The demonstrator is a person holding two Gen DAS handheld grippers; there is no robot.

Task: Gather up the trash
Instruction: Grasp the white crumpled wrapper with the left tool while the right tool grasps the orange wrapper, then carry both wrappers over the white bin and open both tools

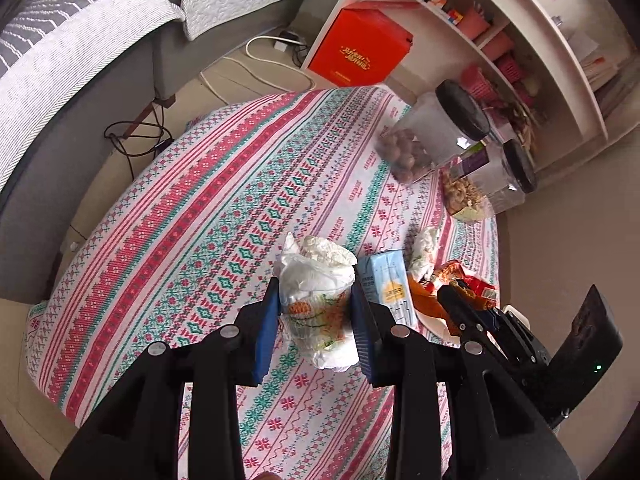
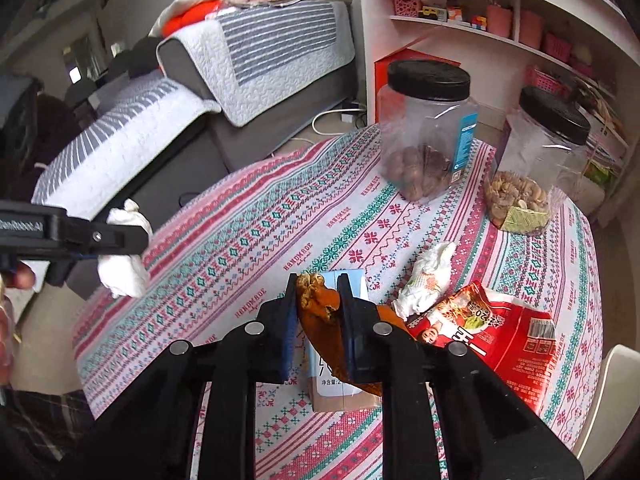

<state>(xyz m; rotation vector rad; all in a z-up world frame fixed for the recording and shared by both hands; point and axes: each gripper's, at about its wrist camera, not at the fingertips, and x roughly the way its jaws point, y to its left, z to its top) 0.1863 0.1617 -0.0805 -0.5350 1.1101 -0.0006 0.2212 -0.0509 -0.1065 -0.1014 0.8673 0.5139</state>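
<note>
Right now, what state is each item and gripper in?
left gripper: shut on the crumpled paper cup, lifted.
right gripper: shut on the orange peel.
milk carton: lying flat on the tablecloth.
red snack bag: torn open, lying flat.
crumpled tissue: loose on the cloth.
two plastic jars: upright, lids on, partly filled.
</note>
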